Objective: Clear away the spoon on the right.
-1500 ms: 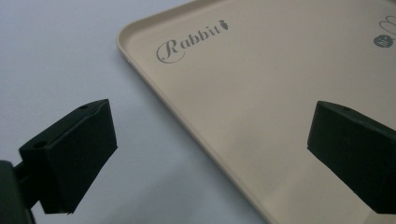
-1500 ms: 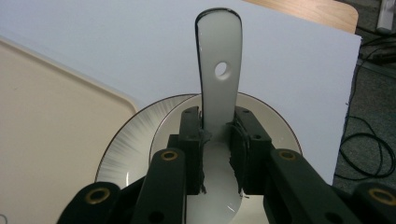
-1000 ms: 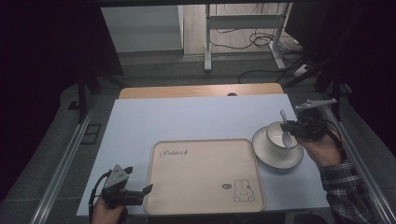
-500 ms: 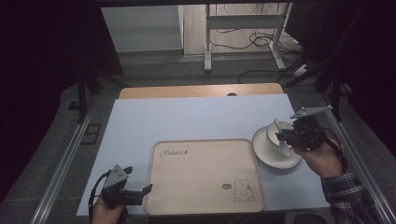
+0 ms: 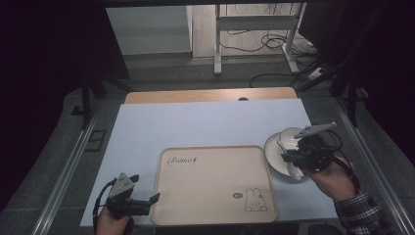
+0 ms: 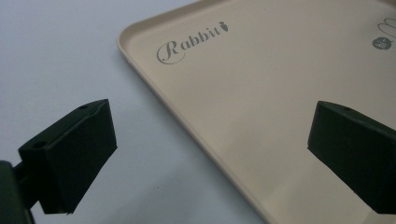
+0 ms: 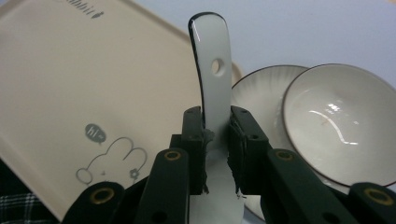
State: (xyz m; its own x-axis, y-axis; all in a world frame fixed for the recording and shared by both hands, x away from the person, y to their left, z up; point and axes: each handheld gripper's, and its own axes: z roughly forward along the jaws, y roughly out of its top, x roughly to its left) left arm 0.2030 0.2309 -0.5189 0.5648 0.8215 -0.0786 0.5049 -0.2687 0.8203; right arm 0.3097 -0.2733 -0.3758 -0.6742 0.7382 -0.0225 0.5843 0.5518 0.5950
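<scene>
the left gripper [image 5: 147, 203] is resting with jaws wide apart over the near left rim of the beige rectangular plastic tray [image 5: 215, 171] with the rabbit print. the right gripper [image 7: 217, 140] is clamping the handle of a white ceramic spoon [image 7: 212, 60] with a hanging hole. beyond, a white ceramic bowl [image 7: 341, 121] is sitting on a white ribbed plate [image 7: 261, 88] just beside the tray's right edge, on the pale blue table [image 5: 205, 125].
</scene>
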